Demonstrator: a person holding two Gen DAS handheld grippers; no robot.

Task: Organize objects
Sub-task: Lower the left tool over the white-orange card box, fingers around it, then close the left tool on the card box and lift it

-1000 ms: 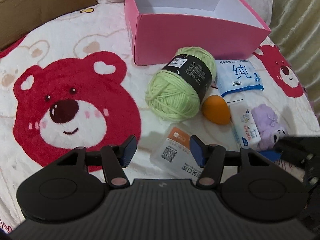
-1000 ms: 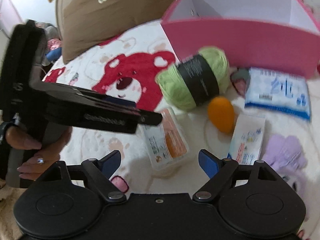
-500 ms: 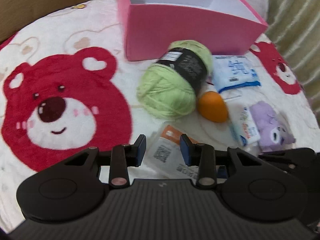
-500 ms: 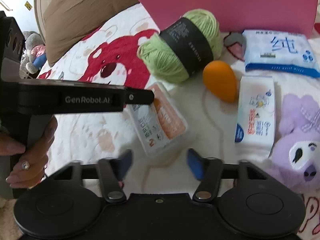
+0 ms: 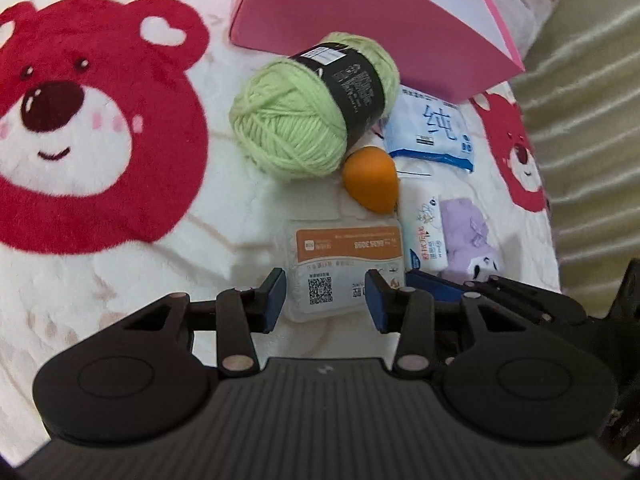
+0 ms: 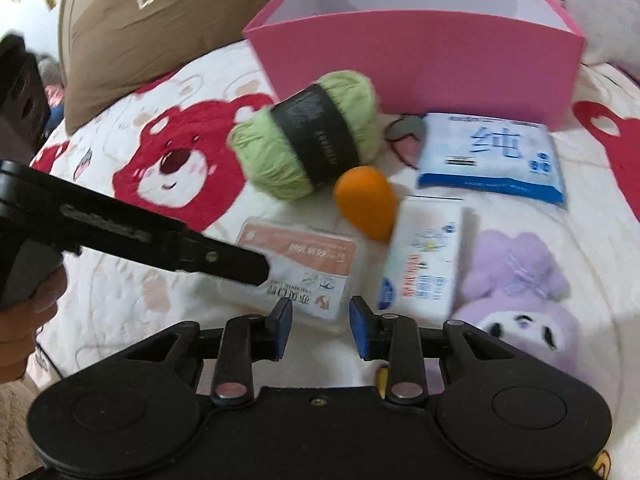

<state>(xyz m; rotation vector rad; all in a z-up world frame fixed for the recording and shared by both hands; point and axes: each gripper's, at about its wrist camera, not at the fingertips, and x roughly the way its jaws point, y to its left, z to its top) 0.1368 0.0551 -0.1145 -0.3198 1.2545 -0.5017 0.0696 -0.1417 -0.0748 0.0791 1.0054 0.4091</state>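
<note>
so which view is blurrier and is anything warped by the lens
Right wrist view: motion-smeared, the green yarn and white tissue pack soft, print unreadable. Left wrist view: sharper, the QR code on the orange-labelled pack crisp. Both: fisheye bending at the edges, the pink box looking skewed.

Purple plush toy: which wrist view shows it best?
The right wrist view: the purple plush toy lies in the open, with body and face in view. In the left wrist view, the toy is small, partly behind a white tissue pack.

Soft, even indoor light; fisheye bend at the edges

The left wrist view is sharp; the right wrist view is motion-blurred, smearing the yarn ball [image 6: 306, 152] and tissue pack [image 6: 420, 260]. Shadows faint.
</note>
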